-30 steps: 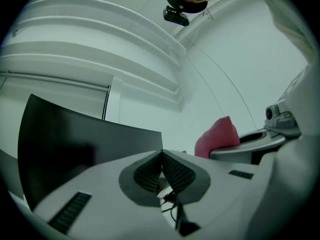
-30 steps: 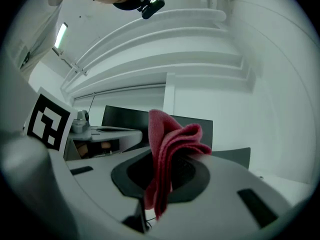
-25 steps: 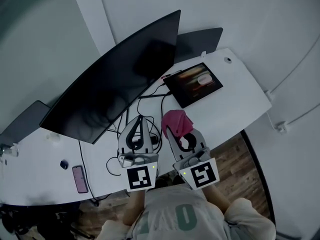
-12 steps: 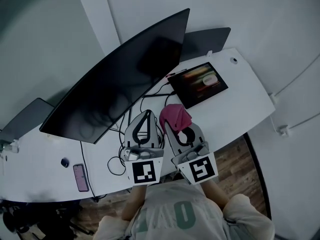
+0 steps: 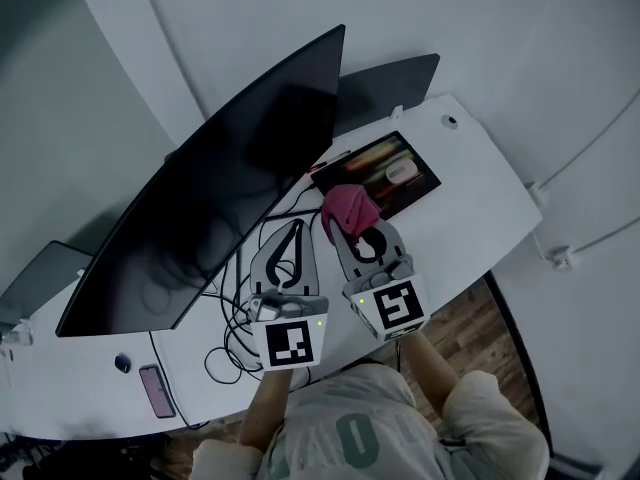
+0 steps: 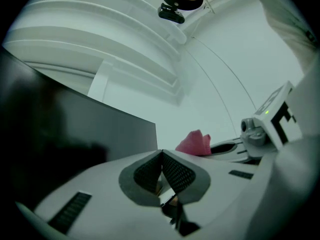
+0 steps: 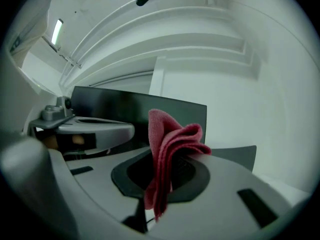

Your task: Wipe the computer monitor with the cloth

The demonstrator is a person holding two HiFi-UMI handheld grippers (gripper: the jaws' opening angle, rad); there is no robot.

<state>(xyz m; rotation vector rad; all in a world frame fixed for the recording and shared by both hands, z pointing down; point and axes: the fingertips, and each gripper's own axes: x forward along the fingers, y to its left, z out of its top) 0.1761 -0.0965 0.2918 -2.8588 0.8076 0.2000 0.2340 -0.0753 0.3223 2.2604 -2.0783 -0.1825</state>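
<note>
Presently, right claw (image 7: 169,170) clamped on folded pink microfibre cloth (image 7: 170,144), fold protruding forward, presumably as wiping face, short of wide black curved monitor (image 5: 220,208); left claw (image 6: 161,155) closed, empty, idle alongside.

Wall (image 5: 520,38): plain white, as I see it.
Floor (image 5: 490,338): dark wood planks.
Desk (image 5: 480,183): white, curved edge.

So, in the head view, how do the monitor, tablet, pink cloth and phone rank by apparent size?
1. monitor
2. tablet
3. pink cloth
4. phone
The cloth, held nearer the camera, may look enlarged.
</note>
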